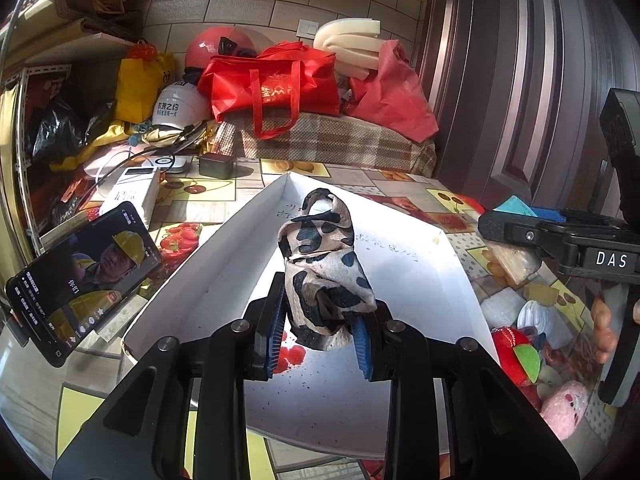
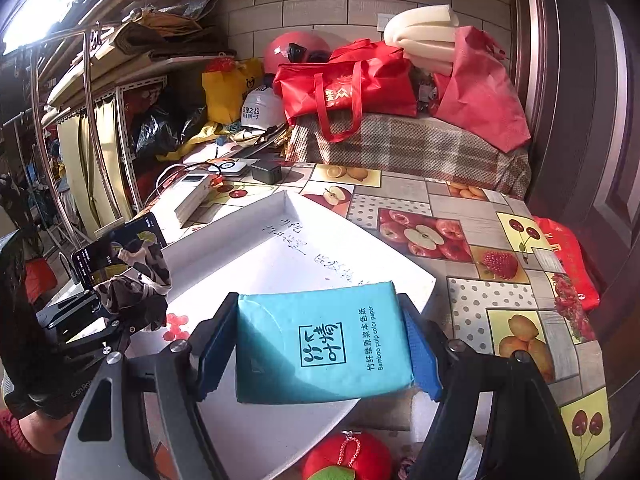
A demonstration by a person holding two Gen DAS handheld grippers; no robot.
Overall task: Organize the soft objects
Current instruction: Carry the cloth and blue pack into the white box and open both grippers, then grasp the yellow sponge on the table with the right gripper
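My left gripper [image 1: 320,340] is shut on a leopard-print cloth [image 1: 324,264], bunched and standing up between the blue pads over the near end of a shallow white box [image 1: 224,264]. The right wrist view has that cloth [image 2: 136,280] at its left edge, above the box's [image 2: 280,256] left side. My right gripper [image 2: 320,348] is shut on a teal tissue pack [image 2: 320,340], held flat above the box's near right part. In the left wrist view the right gripper's black body [image 1: 568,240] juts in from the right, the teal pack [image 1: 516,206] just showing.
A red apple plush [image 2: 344,460], a pink plush [image 1: 568,408] and other soft bits lie right of the box. A phone [image 1: 84,276] leans at the left. A white power bank [image 1: 132,192], charger, red bags [image 1: 276,84] and helmets crowd the back. The fruit-print tablecloth [image 2: 500,280] spreads right.
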